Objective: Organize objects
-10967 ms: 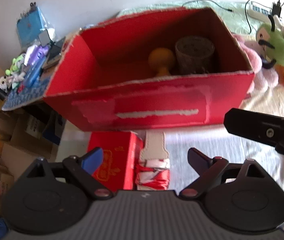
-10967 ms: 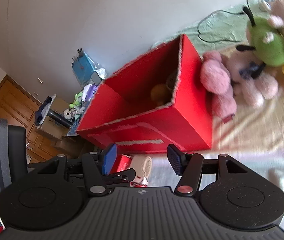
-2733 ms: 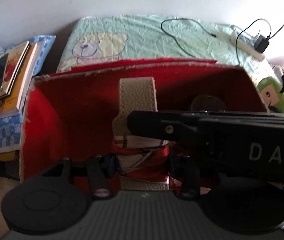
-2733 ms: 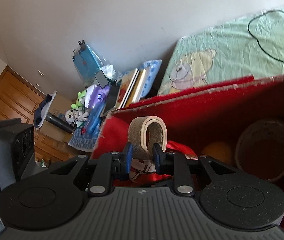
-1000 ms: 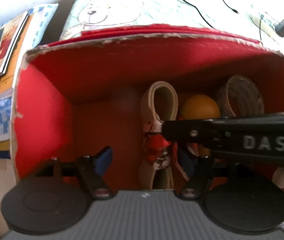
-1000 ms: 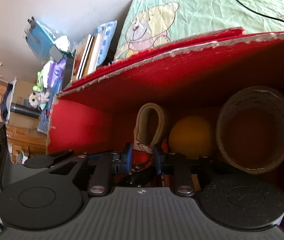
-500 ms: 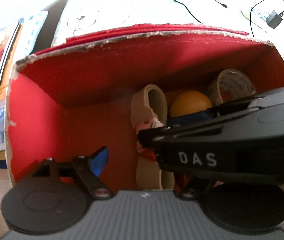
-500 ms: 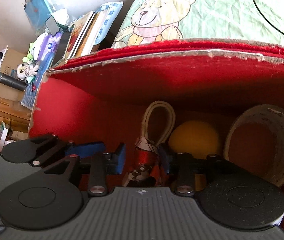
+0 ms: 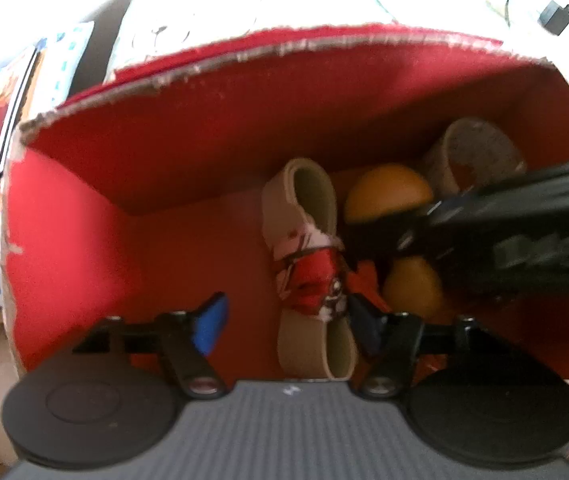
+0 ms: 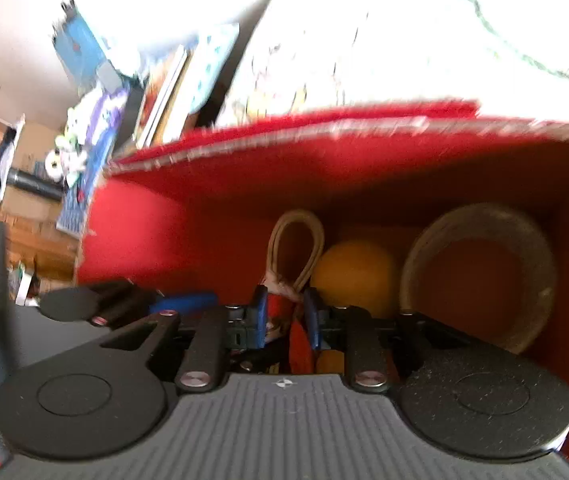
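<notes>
Inside the red box (image 9: 172, 168), on its floor, lies the beige strap bundle (image 9: 308, 276), beside an orange ball (image 9: 388, 192). Left of it the floor is free. The left gripper (image 9: 284, 320) is wide open, holding nothing. The right gripper (image 10: 284, 320) is narrowed around the bundle; only its view shows the tape roll (image 10: 480, 272) fully.

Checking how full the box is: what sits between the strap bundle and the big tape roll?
An orange ball sits between the strap bundle and the tape roll, clearest in the right wrist view.
</notes>
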Demonstrator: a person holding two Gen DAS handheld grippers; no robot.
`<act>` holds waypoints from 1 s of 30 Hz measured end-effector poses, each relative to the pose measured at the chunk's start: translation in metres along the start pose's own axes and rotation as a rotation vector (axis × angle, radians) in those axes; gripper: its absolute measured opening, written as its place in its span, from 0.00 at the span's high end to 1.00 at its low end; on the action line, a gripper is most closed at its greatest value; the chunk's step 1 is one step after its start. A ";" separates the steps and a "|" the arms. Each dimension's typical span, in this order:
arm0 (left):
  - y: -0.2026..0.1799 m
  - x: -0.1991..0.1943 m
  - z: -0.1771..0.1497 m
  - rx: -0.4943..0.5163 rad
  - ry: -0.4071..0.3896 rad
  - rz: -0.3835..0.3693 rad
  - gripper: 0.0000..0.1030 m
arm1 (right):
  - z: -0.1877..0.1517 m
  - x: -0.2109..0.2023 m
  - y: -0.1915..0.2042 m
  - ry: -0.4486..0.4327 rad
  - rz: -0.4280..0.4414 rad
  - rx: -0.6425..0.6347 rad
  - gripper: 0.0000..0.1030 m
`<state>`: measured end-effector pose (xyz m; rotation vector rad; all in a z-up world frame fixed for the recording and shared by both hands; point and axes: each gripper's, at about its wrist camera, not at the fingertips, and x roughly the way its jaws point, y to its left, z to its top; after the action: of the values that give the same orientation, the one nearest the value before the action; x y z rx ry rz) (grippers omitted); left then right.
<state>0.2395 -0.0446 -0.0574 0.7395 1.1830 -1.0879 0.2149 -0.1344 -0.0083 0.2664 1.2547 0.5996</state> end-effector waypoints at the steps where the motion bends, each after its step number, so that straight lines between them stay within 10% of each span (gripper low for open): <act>1: -0.001 0.000 0.000 0.005 0.001 0.005 0.36 | -0.002 -0.006 -0.001 -0.030 -0.012 -0.005 0.73; 9: 0.004 0.000 0.002 -0.069 0.005 0.034 0.30 | -0.013 -0.021 -0.013 -0.093 -0.036 -0.044 0.67; 13: 0.003 0.001 0.002 -0.081 0.010 0.089 0.48 | -0.017 -0.019 -0.020 -0.113 -0.002 -0.014 0.66; 30: -0.018 -0.006 0.002 -0.002 -0.033 0.110 0.56 | -0.024 -0.013 -0.012 -0.130 -0.070 -0.068 0.67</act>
<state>0.2234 -0.0511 -0.0495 0.7733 1.1027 -1.0031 0.1931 -0.1546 -0.0109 0.2011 1.1114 0.5550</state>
